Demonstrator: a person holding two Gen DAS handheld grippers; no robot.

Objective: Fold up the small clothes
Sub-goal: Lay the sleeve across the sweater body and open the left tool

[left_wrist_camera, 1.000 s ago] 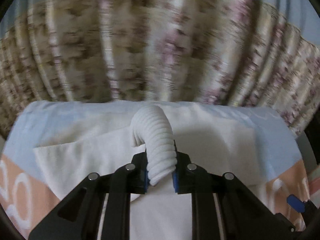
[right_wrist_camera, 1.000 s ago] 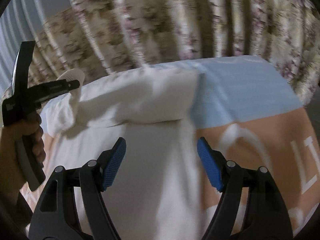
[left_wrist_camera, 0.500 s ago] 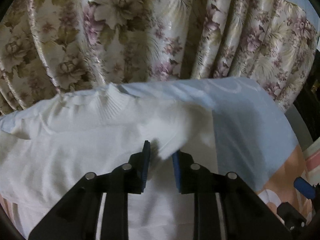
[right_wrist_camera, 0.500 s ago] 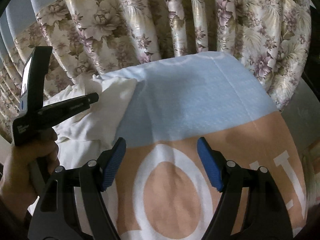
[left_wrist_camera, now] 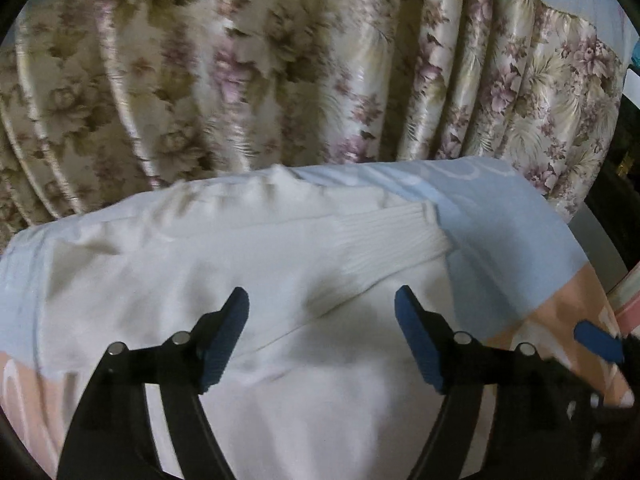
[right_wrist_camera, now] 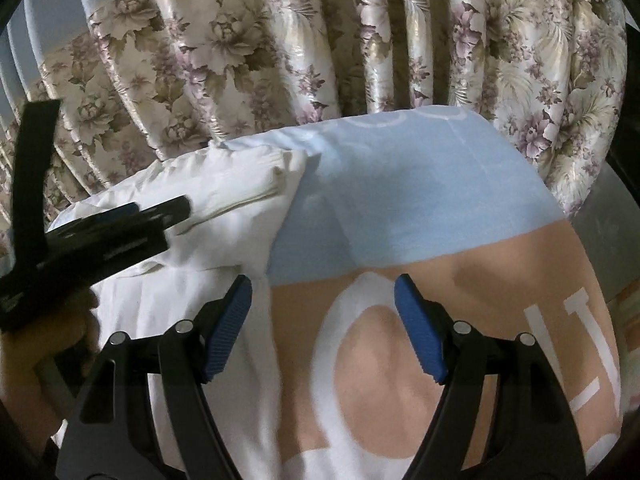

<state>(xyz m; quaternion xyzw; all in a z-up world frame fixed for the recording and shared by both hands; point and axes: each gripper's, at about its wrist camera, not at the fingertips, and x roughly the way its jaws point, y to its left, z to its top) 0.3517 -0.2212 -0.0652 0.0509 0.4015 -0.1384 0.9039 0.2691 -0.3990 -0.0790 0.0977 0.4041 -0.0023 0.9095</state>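
A white knit sweater (left_wrist_camera: 248, 264) lies flat on the bed, its ribbed sleeve cuff (left_wrist_camera: 400, 236) folded across the body toward the right. My left gripper (left_wrist_camera: 322, 320) is open and empty just above the sweater's middle. In the right wrist view the sweater (right_wrist_camera: 192, 292) fills the left side, with the cuff (right_wrist_camera: 272, 184) on top. My right gripper (right_wrist_camera: 323, 312) is open and empty over the sweater's right edge and the bedsheet. The left gripper (right_wrist_camera: 176, 208) shows at the left, held by a hand.
The bed has a light-blue and peach sheet (right_wrist_camera: 420, 208) with large white letters. A floral curtain (left_wrist_camera: 280, 72) hangs close behind the bed's far edge. The right gripper's blue pad (left_wrist_camera: 598, 342) shows at the right edge of the left wrist view.
My left gripper carried the ribbed sleeve across the sweater, laid it down, and opened. The right gripper stayed open and shifted a little to the right.
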